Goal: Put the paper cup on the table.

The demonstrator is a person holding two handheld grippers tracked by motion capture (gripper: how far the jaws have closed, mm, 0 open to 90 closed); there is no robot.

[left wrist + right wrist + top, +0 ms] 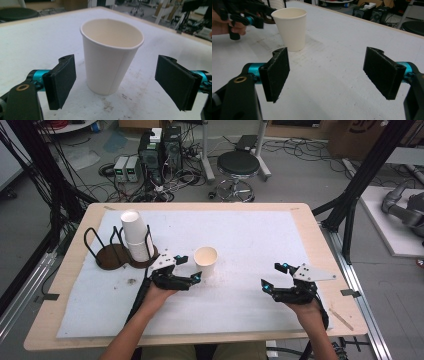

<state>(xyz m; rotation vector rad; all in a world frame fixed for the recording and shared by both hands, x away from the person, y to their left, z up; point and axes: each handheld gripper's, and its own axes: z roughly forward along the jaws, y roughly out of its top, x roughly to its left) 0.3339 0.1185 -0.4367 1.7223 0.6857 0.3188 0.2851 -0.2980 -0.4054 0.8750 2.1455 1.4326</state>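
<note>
A white paper cup (pixel 205 259) stands upright and empty near the middle of the white mat. My left gripper (pixel 188 268) is open just left of it, jaws apart on either side of the cup (pixel 111 56) without touching it. My right gripper (pixel 273 276) is open over the mat to the right, nothing between its jaws; the cup (pixel 290 28) stands ahead and to its left, with the left gripper (pixel 242 12) and a hand beside it. A stack of white cups (pixel 135 236) leans in a dark wire holder (pixel 111 254) at the mat's left.
The white mat (pixel 250 235) covers a wooden table (pixel 330 270). Beyond the far edge stand a black stool (pixel 238 167), computer boxes (pixel 160 152) and cables on the floor. Black frame posts rise at both sides.
</note>
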